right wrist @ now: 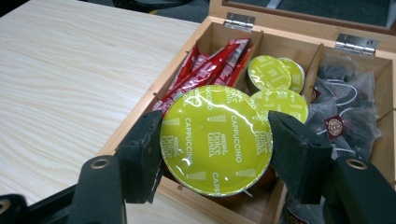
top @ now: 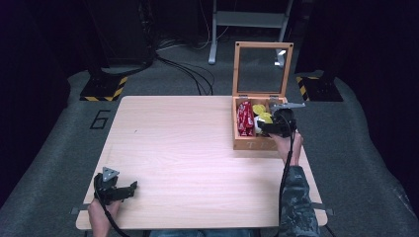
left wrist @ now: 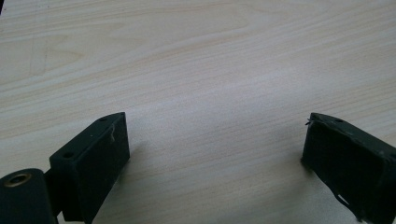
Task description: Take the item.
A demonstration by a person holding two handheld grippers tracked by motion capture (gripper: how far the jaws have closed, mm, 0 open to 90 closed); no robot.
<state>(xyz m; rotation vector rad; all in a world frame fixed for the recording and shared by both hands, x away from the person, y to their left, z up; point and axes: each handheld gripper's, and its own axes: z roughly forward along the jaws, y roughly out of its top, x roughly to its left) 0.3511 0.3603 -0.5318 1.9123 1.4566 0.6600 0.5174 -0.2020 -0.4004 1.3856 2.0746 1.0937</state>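
Light, rigid capsule [right wrist: 216,140] with slick foil lid, likely dentable; clamped at opposite rim edges by right hand-held gripper [right wrist: 215,149] over wooden box [top: 257,143]; left hand-held gripper [left wrist: 215,154] wide, empty above surface [left wrist: 196,60]

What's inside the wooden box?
The wooden box has red packets in one slot, yellow-green capsules in the middle and clear tea bags in another. The right gripper holds one capsule, hiding what lies under it.

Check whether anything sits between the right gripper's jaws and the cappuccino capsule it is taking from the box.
Nothing visible does. The right gripper has its jaws against opposite edges of the green-lidded cappuccino capsule, over the wooden box; the red sachets lie beyond it.
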